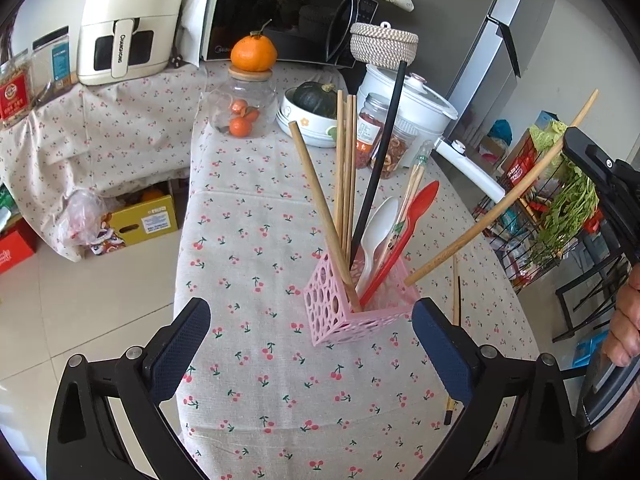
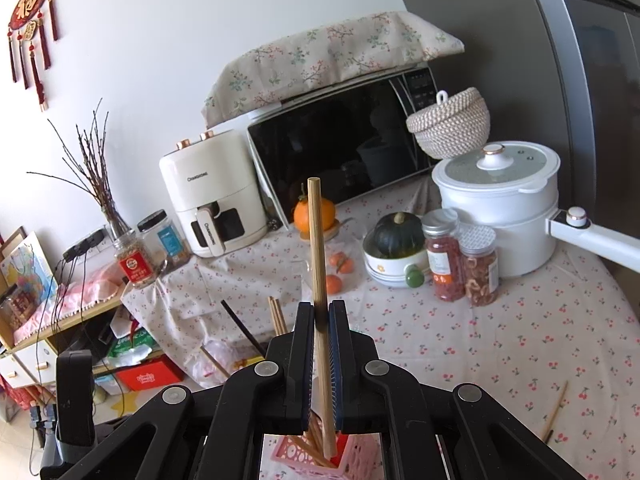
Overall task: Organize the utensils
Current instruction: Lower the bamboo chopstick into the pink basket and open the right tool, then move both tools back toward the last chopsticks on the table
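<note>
A pink perforated holder (image 1: 340, 312) stands on the cherry-print tablecloth (image 1: 260, 360). It holds wooden chopsticks (image 1: 346, 168), a black chopstick (image 1: 382, 160), a white spoon (image 1: 376, 240) and a red spoon (image 1: 404, 236). My left gripper (image 1: 312, 356) is open, its pads on either side of the holder's near side, touching nothing. My right gripper (image 2: 321, 324) is shut on a wooden chopstick (image 2: 318, 248), whose lower tip hangs just over the holder (image 2: 304, 456). That chopstick (image 1: 496, 196) shows slanted at the right in the left wrist view. Loose chopsticks (image 1: 455, 312) lie on the cloth beside the holder.
At the table's back stand a glass jar with oranges (image 1: 244, 104), a bowl with a dark squash (image 1: 312, 116), two spice jars (image 1: 380, 136), a white pot (image 1: 416, 104), a microwave (image 1: 288, 12) and an air fryer (image 1: 128, 20). A wire vegetable rack (image 1: 552, 208) stands right.
</note>
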`<action>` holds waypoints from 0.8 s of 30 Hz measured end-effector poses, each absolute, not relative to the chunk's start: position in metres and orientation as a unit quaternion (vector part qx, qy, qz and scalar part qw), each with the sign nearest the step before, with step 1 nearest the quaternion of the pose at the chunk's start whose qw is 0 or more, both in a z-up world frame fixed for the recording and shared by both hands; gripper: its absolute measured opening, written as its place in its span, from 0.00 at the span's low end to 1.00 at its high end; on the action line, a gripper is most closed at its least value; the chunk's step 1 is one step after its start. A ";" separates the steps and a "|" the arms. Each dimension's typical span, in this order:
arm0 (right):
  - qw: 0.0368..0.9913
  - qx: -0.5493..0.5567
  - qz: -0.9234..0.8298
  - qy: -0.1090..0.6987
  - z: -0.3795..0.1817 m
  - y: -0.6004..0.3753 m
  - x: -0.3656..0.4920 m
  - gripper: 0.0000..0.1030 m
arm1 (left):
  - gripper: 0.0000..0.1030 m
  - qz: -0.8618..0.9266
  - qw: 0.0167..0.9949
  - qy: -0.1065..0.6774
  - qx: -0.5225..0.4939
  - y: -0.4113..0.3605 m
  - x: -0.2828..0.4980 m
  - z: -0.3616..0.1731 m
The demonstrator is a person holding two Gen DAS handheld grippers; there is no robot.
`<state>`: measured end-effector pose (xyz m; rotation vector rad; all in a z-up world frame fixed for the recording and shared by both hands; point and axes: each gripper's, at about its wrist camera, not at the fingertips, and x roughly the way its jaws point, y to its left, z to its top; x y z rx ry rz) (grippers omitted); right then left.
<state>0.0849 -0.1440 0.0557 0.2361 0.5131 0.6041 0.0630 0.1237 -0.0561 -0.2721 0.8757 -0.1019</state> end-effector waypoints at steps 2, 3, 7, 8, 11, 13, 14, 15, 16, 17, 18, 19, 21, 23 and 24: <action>0.915 0.114 0.294 0.251 0.053 -0.141 0.088 0.05 | 0.99 -0.051 0.894 0.425 -0.133 0.125 0.062 -0.058; 0.915 0.111 0.293 0.253 0.051 -0.138 0.090 0.05 | 0.99 -0.052 0.894 0.425 -0.134 0.126 0.062 -0.058; 0.914 0.097 0.287 0.270 0.040 -0.127 0.096 0.05 | 1.00 -0.057 0.897 0.417 -0.134 0.125 0.059 -0.055; 0.914 0.091 0.284 0.275 0.036 -0.124 0.097 0.05 | 1.00 -0.059 0.898 0.416 -0.134 0.125 0.059 -0.055; 0.911 0.074 0.280 0.293 0.024 -0.115 0.102 0.05 | 1.00 -0.061 0.897 0.417 -0.131 0.123 0.058 -0.055; 0.909 0.066 0.277 0.303 0.017 -0.111 0.105 0.06 | 1.00 -0.062 0.897 0.418 -0.131 0.122 0.058 -0.056; 0.908 0.064 0.276 0.307 0.015 -0.109 0.106 0.06 | 1.00 -0.062 0.897 0.418 -0.130 0.122 0.058 -0.056; 0.908 0.062 0.275 0.311 0.012 -0.108 0.106 0.06 | 1.00 -0.062 0.896 0.419 -0.130 0.122 0.058 -0.057; 0.907 0.060 0.275 0.314 0.010 -0.107 0.107 0.06 | 1.00 -0.061 0.896 0.420 -0.129 0.121 0.058 -0.057; 0.906 0.061 0.275 0.316 0.009 -0.107 0.108 0.07 | 1.00 -0.058 0.897 0.419 -0.128 0.121 0.058 -0.057; 0.905 0.061 0.276 0.319 0.007 -0.106 0.108 0.07 | 1.00 -0.054 0.898 0.418 -0.127 0.121 0.057 -0.057; 0.904 0.063 0.275 0.321 0.006 -0.107 0.109 0.09 | 1.00 -0.053 0.899 0.416 -0.127 0.121 0.056 -0.057; 0.901 0.069 0.275 0.328 0.005 -0.111 0.111 0.20 | 1.00 -0.054 0.899 0.415 -0.130 0.120 0.056 -0.057; 0.900 0.084 0.273 0.329 0.005 -0.118 0.112 0.55 | 1.00 -0.057 0.899 0.414 -0.129 0.118 0.055 -0.057; 0.901 0.096 0.271 0.325 0.007 -0.124 0.112 0.63 | 1.00 -0.058 0.900 0.414 -0.127 0.116 0.055 -0.057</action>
